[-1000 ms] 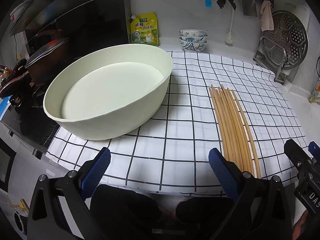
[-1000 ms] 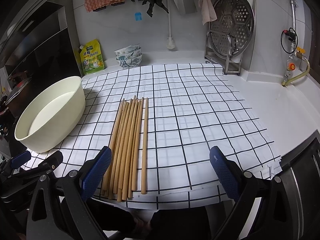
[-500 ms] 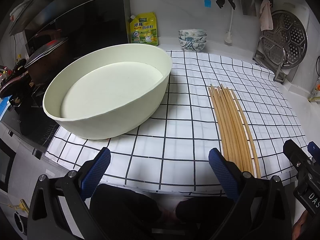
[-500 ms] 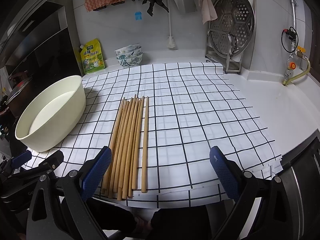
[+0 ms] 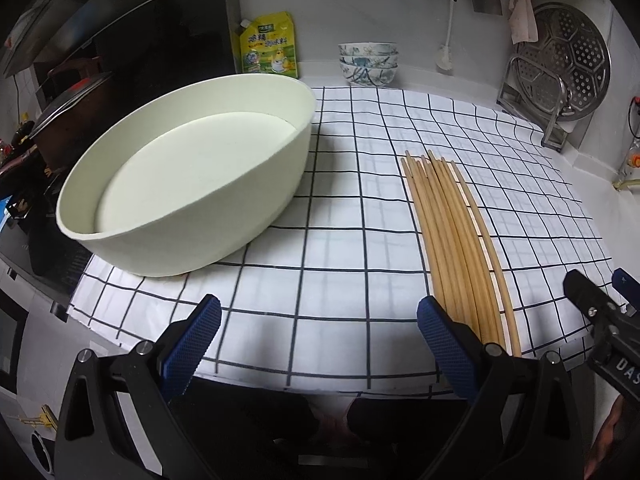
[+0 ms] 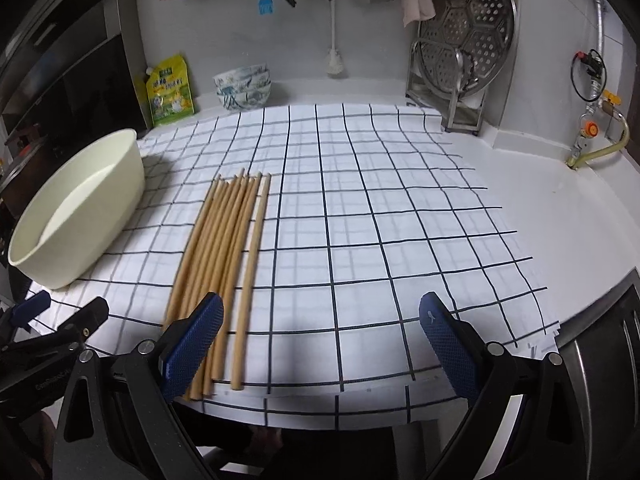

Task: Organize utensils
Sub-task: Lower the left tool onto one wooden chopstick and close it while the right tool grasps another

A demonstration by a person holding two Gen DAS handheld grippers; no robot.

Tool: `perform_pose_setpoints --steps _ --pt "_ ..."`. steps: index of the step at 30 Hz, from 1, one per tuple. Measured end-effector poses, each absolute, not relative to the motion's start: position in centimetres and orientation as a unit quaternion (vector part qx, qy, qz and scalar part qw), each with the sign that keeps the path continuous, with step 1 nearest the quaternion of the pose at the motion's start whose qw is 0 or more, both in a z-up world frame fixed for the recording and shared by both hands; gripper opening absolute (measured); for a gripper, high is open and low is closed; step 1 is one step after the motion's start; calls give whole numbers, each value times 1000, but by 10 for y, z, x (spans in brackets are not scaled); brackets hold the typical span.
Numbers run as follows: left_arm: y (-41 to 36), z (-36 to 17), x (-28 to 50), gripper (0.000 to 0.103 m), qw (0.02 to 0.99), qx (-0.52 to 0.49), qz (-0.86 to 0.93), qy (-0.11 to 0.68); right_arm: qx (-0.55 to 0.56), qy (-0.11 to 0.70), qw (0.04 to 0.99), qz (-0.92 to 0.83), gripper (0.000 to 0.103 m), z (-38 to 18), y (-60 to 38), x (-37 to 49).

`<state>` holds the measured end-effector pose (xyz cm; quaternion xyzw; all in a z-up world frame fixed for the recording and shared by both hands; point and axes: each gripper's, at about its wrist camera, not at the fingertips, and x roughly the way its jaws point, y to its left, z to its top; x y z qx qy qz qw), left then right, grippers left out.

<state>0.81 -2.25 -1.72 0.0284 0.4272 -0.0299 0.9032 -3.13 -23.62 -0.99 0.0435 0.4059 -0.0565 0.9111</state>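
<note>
Chopsticks (image 6: 224,256) bundled on checked cloth (image 6: 380,220) | basin (image 5: 188,184) left | both grippers' fingers (image 6: 192,344) spread, empty

Cream basin (image 5: 192,184); tan wooden chopsticks (image 6: 224,256); white cloth (image 6: 380,216), black grid lines; yellow-green pouch (image 5: 270,46) at 12 o'clock; blue pads (image 6: 192,344).

White counter (image 6: 560,216) under checked cloth (image 6: 380,220) bearing chopsticks (image 6: 224,240) and cream basin (image 5: 180,176).

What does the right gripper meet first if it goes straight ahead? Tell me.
Probably nothing soon: the open right gripper points over bare checked cloth. The chopsticks lie off by its left finger; depth is unclear.
</note>
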Motion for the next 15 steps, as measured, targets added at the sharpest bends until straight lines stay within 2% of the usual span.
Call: perform_pose_setpoints --steps 15 --pt "-36 -36 36 97 894 24 -43 445 -12 459 888 -33 94 -50 -224 30"
